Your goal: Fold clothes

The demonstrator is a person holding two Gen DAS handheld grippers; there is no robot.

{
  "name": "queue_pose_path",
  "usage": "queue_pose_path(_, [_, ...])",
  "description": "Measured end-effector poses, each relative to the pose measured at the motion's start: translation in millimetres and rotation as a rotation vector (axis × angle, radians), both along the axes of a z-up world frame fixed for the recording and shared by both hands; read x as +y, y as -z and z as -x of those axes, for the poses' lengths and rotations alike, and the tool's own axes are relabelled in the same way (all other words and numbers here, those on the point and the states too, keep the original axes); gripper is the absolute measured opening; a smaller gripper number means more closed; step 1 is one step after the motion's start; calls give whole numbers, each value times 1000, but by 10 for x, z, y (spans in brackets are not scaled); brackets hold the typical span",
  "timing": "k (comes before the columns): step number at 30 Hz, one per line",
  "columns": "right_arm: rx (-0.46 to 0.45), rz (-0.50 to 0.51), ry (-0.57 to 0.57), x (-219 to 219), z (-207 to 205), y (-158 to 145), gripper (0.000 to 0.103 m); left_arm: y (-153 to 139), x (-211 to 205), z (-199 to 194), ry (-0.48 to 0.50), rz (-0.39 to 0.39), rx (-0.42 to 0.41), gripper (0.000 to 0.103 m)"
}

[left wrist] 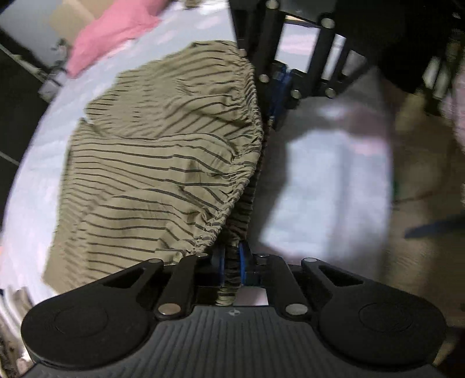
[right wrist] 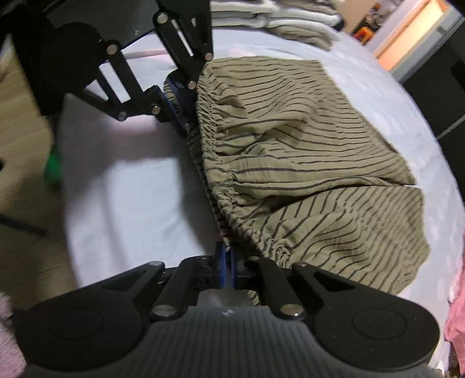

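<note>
Olive striped shorts [left wrist: 162,162] with a gathered elastic waistband lie on a pale bed sheet [left wrist: 334,180]. My left gripper [left wrist: 232,256] is shut on one end of the waistband. My right gripper [left wrist: 276,96] shows at the far end of the waistband, shut on it. In the right wrist view the shorts [right wrist: 305,162] spread to the right, my right gripper [right wrist: 228,261] is shut on the near waistband end and my left gripper [right wrist: 180,96] pinches the far end. The waistband is stretched between the two grippers.
A pink cloth [left wrist: 110,37] lies at the far left of the bed. A stack of folded clothes [right wrist: 279,17] sits at the far edge. The floor [left wrist: 421,189] lies beyond the bed edge, with a green object [right wrist: 53,165] on it.
</note>
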State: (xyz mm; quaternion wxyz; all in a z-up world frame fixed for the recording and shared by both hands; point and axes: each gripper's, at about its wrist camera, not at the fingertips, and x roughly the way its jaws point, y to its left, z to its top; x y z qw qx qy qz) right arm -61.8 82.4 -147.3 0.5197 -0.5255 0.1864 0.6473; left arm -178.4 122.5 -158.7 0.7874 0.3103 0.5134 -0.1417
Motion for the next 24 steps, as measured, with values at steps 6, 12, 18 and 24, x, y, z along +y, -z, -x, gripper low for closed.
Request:
queue_pose_path(6, [31,32,-1,-109,57,76,5,162,7,-30,-56,13,5,13])
queue_pose_path(12, [48,27,-20,-229,56,-15,29,34,45,153,-46,15,-13,22])
queue_pose_path(18, [-67,-95,-121,-623,267,-185,44,-31,-201,519,30,-91,-165,42])
queue_pose_path(24, [-329,-167,-177,-739,316,41,62,131,-255,616,51,-248,-224,59])
